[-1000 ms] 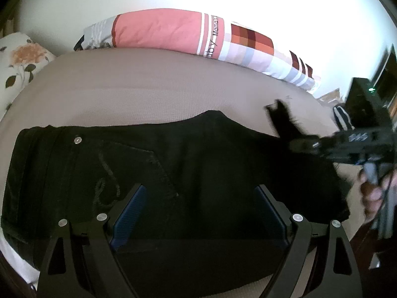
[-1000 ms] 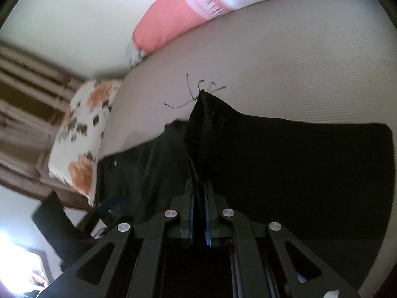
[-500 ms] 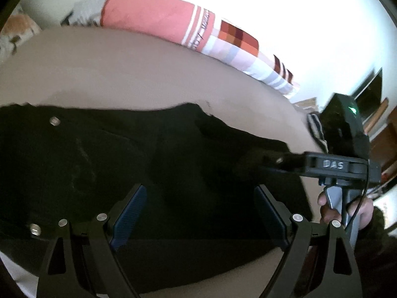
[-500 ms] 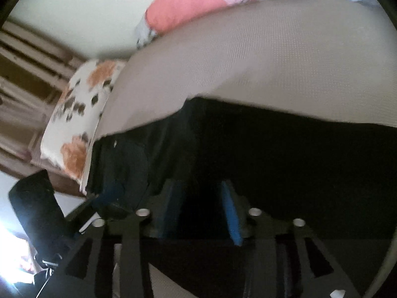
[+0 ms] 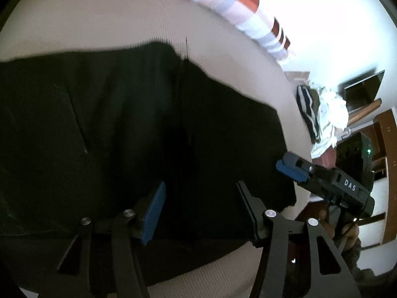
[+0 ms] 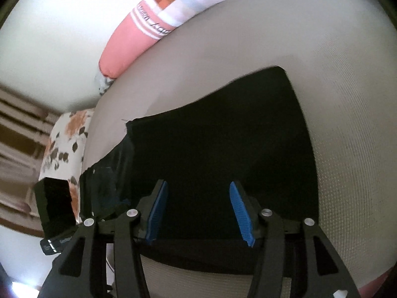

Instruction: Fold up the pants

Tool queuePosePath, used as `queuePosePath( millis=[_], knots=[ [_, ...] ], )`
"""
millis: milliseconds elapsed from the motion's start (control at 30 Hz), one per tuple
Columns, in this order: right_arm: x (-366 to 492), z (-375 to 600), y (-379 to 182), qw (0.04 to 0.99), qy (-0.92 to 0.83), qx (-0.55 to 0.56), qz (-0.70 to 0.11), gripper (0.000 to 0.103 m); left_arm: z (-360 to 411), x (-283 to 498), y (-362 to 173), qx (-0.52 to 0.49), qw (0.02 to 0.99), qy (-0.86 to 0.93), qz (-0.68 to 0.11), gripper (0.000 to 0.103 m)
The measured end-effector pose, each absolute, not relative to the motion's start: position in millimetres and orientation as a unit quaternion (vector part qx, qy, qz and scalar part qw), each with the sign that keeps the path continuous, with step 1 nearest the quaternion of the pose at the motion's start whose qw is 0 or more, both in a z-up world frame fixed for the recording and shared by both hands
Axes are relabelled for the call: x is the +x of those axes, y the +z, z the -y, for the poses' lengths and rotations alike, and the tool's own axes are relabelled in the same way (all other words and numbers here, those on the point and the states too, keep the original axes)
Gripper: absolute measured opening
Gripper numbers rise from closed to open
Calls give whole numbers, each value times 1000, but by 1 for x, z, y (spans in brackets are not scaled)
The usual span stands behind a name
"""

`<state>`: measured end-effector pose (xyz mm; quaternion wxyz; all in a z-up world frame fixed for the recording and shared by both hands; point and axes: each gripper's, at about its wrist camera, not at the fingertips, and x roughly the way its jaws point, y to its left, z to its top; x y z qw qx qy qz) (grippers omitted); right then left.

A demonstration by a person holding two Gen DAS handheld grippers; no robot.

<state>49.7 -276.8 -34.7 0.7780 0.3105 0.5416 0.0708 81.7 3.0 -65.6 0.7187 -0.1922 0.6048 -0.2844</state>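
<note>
Pants: black, lying flat on the beige bed, leg end already laid over the seat; further folds likely remain. Left gripper closing, right gripper just opened; fingers spread, nothing pinched

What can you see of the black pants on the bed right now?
The black pants look like dark denim, lying flat on the beige mesh-textured bed cover, folded over once so the leg layer covers part of the seat; a pocket seam shows on the left part in the left wrist view. A loose thread sticks out at the far edge. Neither gripper holds them: the left gripper and right gripper hover over the near edge, fingers apart.
</note>
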Motion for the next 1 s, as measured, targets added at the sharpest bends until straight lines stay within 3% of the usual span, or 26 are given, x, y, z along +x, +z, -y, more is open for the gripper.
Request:
queuePosePath(
  millis=[133,200,233,267,333,600,800,1000],
  knots=[
    [51,274,-36,779,73,308,-541,51,0,82,-69,-206,708,-286,-612,57],
    [50,274,-36,781,75,304,-540,51,4,81,-71,-211,701,-290,-616,43],
    [50,274,-36,781,75,304,-540,51,8,81,-72,-209,695,-294,-622,24],
    [50,275,-37,780,75,306,-541,51,12,79,-74,-198,696,-287,-627,13],
    [49,275,-39,777,74,311,-542,51,14,78,-75,-182,706,-275,-627,6],
    [46,280,-40,777,70,313,-542,51,8,60,-51,-144,749,-275,-585,4],
    [46,270,-49,778,63,285,-556,49,7,53,-71,-123,751,-261,-594,4],
    [50,264,-45,784,65,263,-559,51,17,56,-63,-77,752,-260,-601,17]
  ],
)
